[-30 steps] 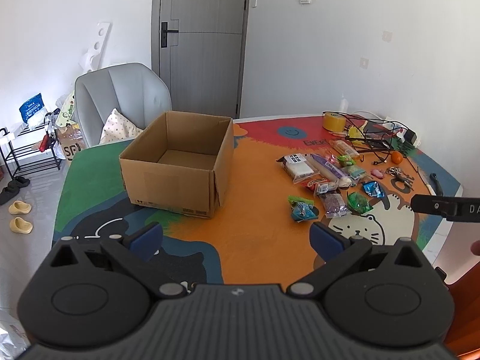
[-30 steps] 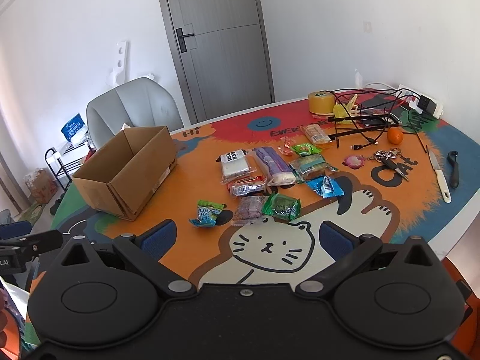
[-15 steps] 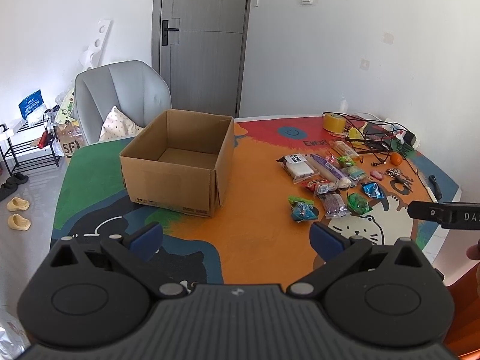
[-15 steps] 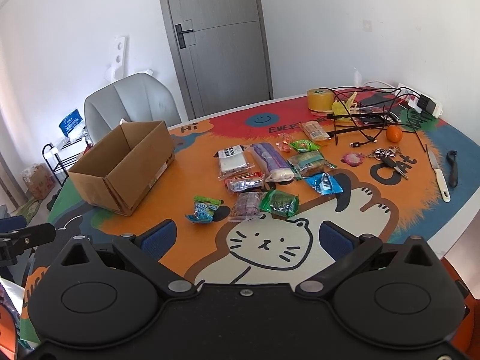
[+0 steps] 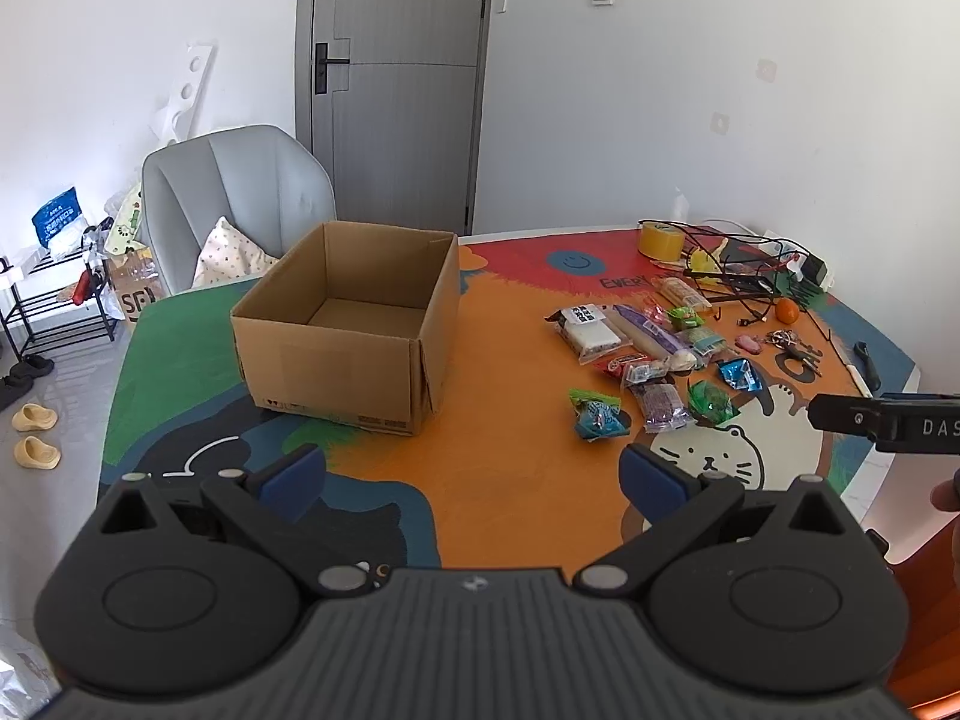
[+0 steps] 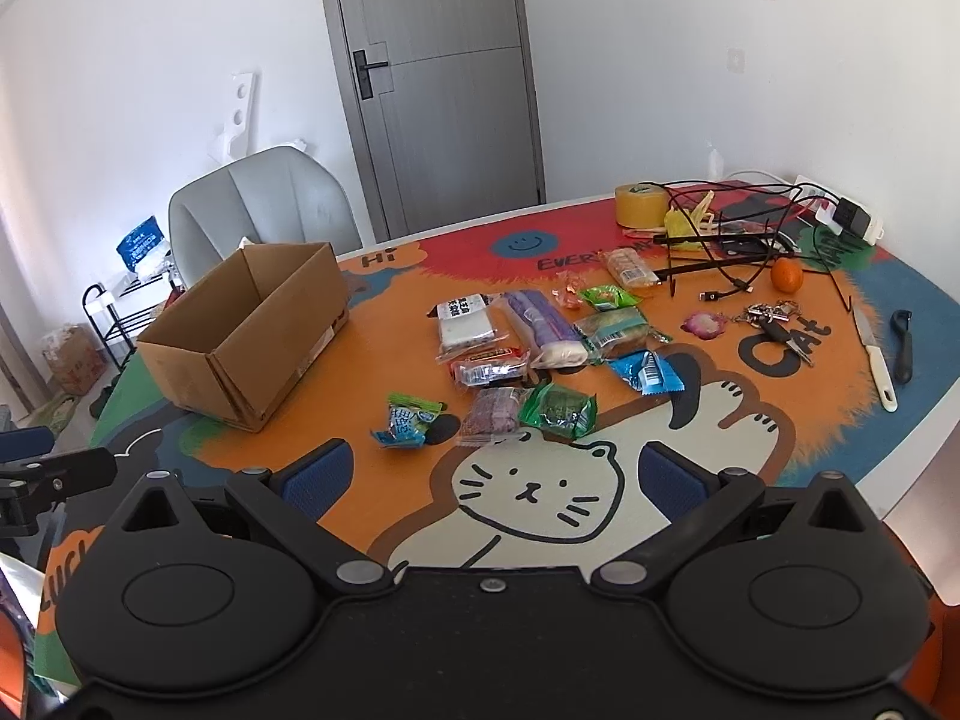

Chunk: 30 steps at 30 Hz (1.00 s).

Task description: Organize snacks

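Note:
An open, empty cardboard box stands on the left of the colourful table mat. Several wrapped snacks lie in a loose group right of it: a white pack, a purple roll, a green pack, a blue pack and a small blue-green pack. My left gripper is open and empty above the table's near edge, in front of the box. My right gripper is open and empty above the cat drawing, short of the snacks.
At the back right are a tape roll, a wire rack with cables, an orange, keys, a knife and a peeler. A grey chair stands behind the table.
Both grippers have drifted slightly; the right view shifted a little toward the snacks. Nothing on the table moved and both grippers stay open.

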Motion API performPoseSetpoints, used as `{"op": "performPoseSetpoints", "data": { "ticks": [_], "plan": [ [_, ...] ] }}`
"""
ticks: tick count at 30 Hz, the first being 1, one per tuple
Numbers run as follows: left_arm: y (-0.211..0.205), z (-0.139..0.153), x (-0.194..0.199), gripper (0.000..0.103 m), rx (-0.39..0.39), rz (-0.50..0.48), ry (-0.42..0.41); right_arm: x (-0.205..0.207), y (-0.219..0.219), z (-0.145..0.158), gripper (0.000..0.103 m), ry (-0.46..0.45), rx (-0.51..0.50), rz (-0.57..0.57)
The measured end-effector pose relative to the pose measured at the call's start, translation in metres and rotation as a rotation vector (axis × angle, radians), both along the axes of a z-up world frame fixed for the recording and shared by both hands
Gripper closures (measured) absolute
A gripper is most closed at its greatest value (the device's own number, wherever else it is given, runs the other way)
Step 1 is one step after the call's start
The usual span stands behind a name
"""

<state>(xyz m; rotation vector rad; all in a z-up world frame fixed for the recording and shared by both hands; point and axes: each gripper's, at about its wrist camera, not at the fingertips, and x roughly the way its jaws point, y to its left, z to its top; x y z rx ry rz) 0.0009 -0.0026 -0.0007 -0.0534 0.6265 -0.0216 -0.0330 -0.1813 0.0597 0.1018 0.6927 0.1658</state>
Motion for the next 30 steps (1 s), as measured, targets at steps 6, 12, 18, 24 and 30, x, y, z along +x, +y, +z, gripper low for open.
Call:
{"op": "performPoseSetpoints", "data": {
  "ticks": [6,12,18,24,30],
  "plan": [
    [0.001,0.001,-0.001,0.000,-0.002,0.003,-0.004,-0.001,0.000,0.001,0.000,-0.006,-0.001,0.000],
    [0.001,0.001,-0.002,0.000,-0.001,0.002,-0.006,-0.001,0.000,0.002,0.000,-0.004,-0.001,0.001],
    [0.001,0.000,-0.001,0.000,-0.001,-0.004,-0.004,-0.001,0.000,0.001,0.000,-0.002,-0.002,-0.001],
    [-0.002,-0.001,0.002,0.000,0.001,-0.009,0.001,0.000,-0.002,0.000,0.000,-0.002,0.002,-0.001],
    [-0.010,-0.003,0.010,0.000,-0.003,-0.037,0.001,0.004,-0.007,-0.006,0.000,-0.003,-0.014,-0.010]
  ]
}}
